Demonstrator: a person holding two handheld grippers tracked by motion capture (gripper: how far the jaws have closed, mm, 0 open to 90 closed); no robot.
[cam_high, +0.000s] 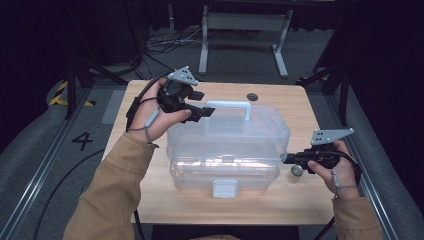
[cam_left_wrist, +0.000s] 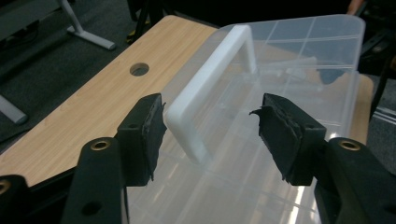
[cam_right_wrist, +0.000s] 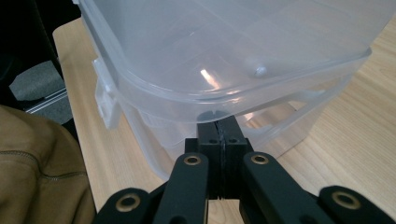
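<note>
— Dark floor with loose cables lies behind the wooden table (cam_high: 150, 200), and grey table legs (cam_high: 204, 45) stand further back. What sits on the wood?

— One clear plastic box (cam_high: 227, 150), roughly at the table's middle, lid down. It has a white handle (cam_high: 228, 106) on top and a white latch (cam_high: 224, 188) on the near side. Through the lid you can see divider lines of a tray; whether anything lies in the compartments, I cannot tell.

— Anything beside it?

— A small round dark thing (cam_high: 297, 170) on the wood just by the box's right end, and a round hole (cam_high: 252, 96) in the tabletop beyond the box.

— How do the hands stand?

— The left hand (cam_high: 152, 120), in a tan sleeve (cam_high: 107, 195), reaches over the box's far left corner. The left gripper (cam_left_wrist: 210, 135) hovers over the lid with its jaws spread wide on either side of the handle's near end. One pad (cam_left_wrist: 147, 133) is just beside the handle; the gripper holds nothing.

— And the other?

— The right hand (cam_high: 332, 170) keeps low at the box's right end. The right gripper (cam_right_wrist: 223, 135) points at the side wall with its jaws pressed together, tips right under the lid's rim. Whether they pinch the rim or merely touch it, I cannot tell.
</note>
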